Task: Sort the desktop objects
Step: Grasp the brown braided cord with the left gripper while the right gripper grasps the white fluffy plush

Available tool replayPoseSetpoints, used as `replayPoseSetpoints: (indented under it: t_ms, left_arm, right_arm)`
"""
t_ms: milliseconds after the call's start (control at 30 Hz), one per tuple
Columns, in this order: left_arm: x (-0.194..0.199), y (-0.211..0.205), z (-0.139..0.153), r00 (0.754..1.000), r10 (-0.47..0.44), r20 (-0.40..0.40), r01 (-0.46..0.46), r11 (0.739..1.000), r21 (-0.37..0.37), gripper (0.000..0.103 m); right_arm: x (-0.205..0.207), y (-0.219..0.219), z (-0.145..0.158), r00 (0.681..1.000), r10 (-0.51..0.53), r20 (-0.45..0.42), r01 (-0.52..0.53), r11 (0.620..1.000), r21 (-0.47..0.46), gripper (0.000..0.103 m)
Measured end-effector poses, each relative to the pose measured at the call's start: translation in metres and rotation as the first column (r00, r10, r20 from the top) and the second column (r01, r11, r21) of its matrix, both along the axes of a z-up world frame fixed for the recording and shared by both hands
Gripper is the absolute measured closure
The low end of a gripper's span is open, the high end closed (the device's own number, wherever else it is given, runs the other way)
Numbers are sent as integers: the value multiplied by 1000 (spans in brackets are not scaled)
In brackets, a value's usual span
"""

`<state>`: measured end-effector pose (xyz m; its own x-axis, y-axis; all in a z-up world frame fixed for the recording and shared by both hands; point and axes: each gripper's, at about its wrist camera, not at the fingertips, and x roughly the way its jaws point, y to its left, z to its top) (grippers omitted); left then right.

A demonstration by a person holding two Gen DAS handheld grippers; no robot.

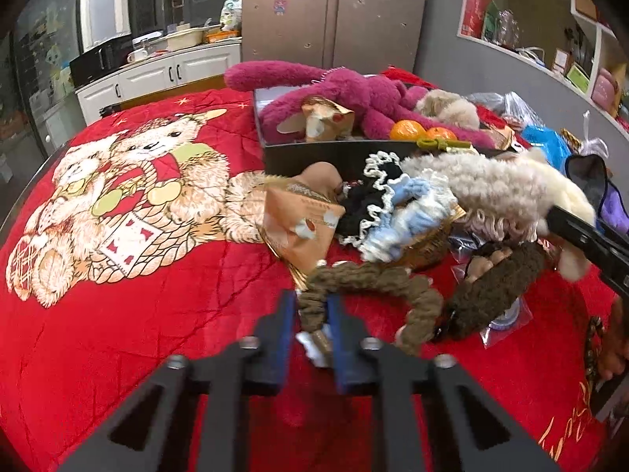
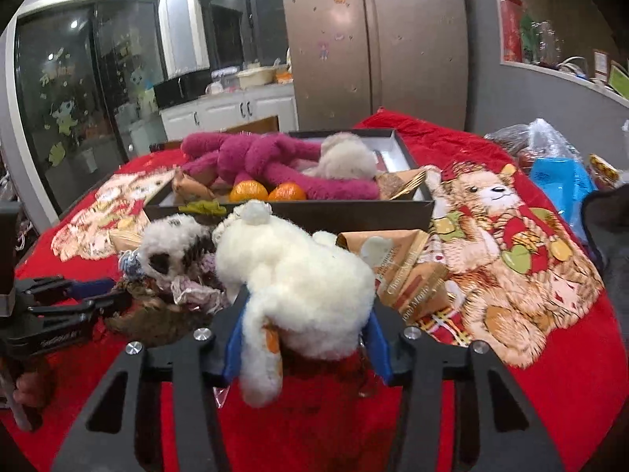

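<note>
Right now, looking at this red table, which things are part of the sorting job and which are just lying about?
Part of the job:
- fluffy white plush toy, in the right gripper
- brown crinkly scrunchie, in the left gripper
- black open box holding two oranges and a magenta plush toy

Lying about:
- steel fridge
- white kitchen cabinets
- red bear-print blanket

A lived-in home kitchen and dining area: a tall steel double-door refrigerator (image 2: 373, 39) dotted with stickers stands at the back, beside white cabinets (image 1: 157, 74) whose countertop carries a black appliance (image 1: 100, 61), bowls and cups. Dark glass sliding doors (image 2: 78, 90) bear cartoon decals. Open wall shelves (image 1: 550, 35) at the right hold boxes and packets. In front, a red teddy-bear blanket (image 1: 129, 181) covers the desk, heaped with plush toys (image 2: 291, 275) and tangerines (image 2: 248, 190).
</note>
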<state>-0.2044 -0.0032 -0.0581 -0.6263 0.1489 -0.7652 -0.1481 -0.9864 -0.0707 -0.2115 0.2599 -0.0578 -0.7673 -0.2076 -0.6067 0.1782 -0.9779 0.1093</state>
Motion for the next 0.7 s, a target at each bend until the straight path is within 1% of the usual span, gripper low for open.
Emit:
replayPoseSetpoints:
  t_ms: [67, 200, 267, 300, 367, 433, 500, 533, 600, 700]
  left_arm:
    - [1, -1, 1, 1000, 6, -3, -6, 1000, 5, 92]
    - [11, 0, 4, 1000, 7, -30, -7, 1000, -7, 94]
    - [23, 0, 13, 995, 12, -99, -13, 1000, -13, 94]
    - [31, 1, 20, 988, 8, -157, -10, 1000, -12, 94]
    - [45, 5, 29, 971, -8, -238, 2, 1000, -27, 94]
    - [58, 14, 37, 948, -45, -314, 27, 998, -61, 94]
    - [66, 21, 41, 933, -77, -352, 49, 995, -89, 94]
    - [68, 24, 42, 926, -85, -368, 49, 993, -108, 94]
    - [70, 25, 44, 921, -91, -378, 51, 992, -115, 94]
    - [66, 22, 44, 927, -91, -364, 59, 993, -99, 94]
  right_arm:
    - [7, 2, 3, 1000, -6, -7, 6, 1000, -14, 51]
    - [24, 3, 14, 998, -13, -55, 11, 1000, -28, 51]
    - [31, 4, 20, 997, -14, -82, 11, 999, -42, 51]
    - [35, 3, 25, 995, -8, -101, 3, 999, -47, 51]
    - [40, 1, 29, 993, 1, -117, -6, 999, -44, 51]
    - [43, 0, 31, 992, -2, -123, -2, 999, -36, 51]
    - [45, -1, 31, 992, -2, -126, -2, 1000, -28, 51]
    - [46, -1, 31, 992, -6, -127, 2, 1000, -26, 51]
    - [45, -1, 30, 992, -11, -125, 7, 1000, -27, 51]
    - [45, 2, 29, 993, -21, -115, 17, 999, -37, 51]
